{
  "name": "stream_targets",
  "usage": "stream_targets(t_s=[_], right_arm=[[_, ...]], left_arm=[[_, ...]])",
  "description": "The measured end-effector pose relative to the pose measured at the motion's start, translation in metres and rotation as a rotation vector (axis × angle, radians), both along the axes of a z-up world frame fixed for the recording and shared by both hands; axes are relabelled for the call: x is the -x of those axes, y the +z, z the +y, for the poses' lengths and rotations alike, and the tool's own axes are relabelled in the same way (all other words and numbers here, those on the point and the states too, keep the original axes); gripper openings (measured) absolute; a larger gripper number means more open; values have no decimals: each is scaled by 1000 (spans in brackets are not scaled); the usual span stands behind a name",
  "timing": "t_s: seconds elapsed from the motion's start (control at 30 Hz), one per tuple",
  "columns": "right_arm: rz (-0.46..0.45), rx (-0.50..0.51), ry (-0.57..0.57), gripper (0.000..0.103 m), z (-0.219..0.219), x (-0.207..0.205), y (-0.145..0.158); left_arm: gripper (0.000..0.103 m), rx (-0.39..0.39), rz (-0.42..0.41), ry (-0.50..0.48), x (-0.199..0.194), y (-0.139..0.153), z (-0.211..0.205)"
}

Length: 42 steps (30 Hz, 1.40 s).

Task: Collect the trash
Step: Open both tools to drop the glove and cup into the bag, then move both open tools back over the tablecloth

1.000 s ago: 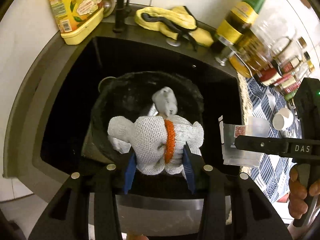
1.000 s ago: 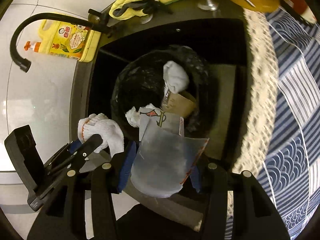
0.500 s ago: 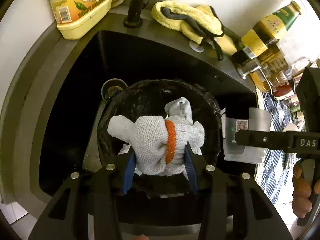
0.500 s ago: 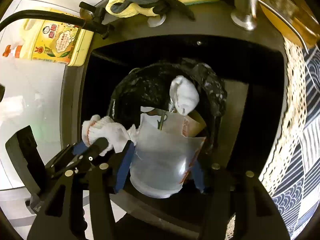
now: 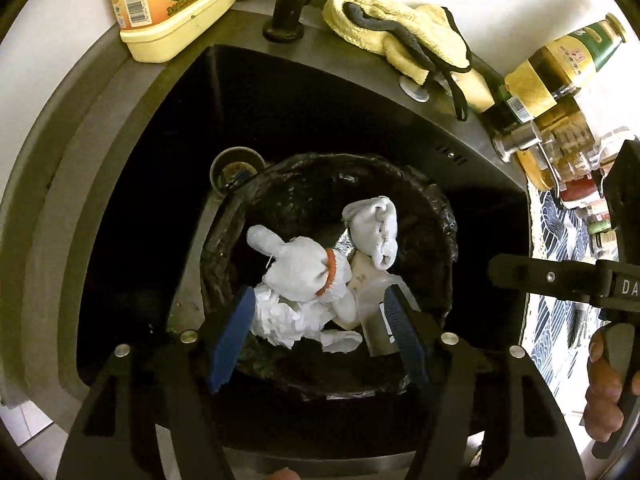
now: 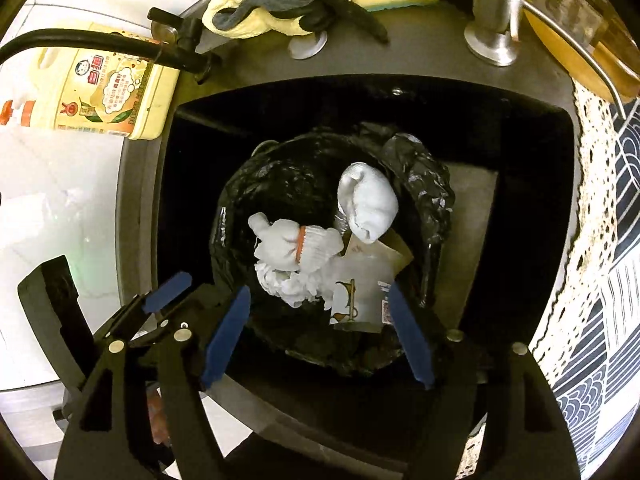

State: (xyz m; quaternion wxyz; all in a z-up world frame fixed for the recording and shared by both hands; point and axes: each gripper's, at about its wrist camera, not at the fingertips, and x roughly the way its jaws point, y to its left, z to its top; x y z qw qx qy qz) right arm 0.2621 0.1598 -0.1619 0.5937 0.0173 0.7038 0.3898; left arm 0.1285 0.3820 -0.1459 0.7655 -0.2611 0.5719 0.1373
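**Both tools parted above the lined bin in the sink**

Nearest the left wrist camera, the left tool (image 5: 320,320) is held over the near rim of the black-lined bin (image 5: 436,216), pointing steeply down. Its blue pads are apart and opening, and nothing is pressed between them. The knitted glove with the orange cuff (image 5: 304,268) is seen between the pads but lower down, lying inside the bin on crumpled white tissue (image 5: 280,320).

The right tool (image 6: 320,328) is likewise held over the near rim of the bin, its jaws apart and opening, with no thing clamped. The clear plastic packet (image 6: 360,292) lies inside the bin below it, just beside the glove. Against the packet, a rolled white sock (image 6: 368,204) is seen propped toward the far side of the bin.

The bin stands in a black sink (image 5: 168,160), with the drain strainer (image 5: 236,168) just beyond the bin's left rim. A hand (image 5: 604,408) gripping the right tool's handle is seen at the bin's right.

Behind the bin, on the sink's back ledge, a yellow detergent bottle (image 5: 172,4), the black tap base (image 5: 288,8) and a yellow cloth (image 5: 400,32) are set. Glass bottles (image 5: 560,64) are gathered on the worktop to the bin's far right, near a patterned cloth (image 6: 600,240).
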Motion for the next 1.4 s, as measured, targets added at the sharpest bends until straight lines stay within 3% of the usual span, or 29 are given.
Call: stream_targets(t_s=[0.47, 0.87, 1.4], right_arm=[[-54, -43, -3, 71, -26, 19, 21], [-92, -86, -43, 71, -82, 43, 39], [-62, -12, -150, 71, -201, 30, 11]], left_arm=[[65, -52, -53, -10, 18, 30, -21], [65, -99, -102, -43, 44, 62, -61], [65, -51, -75, -147, 22, 46, -157]])
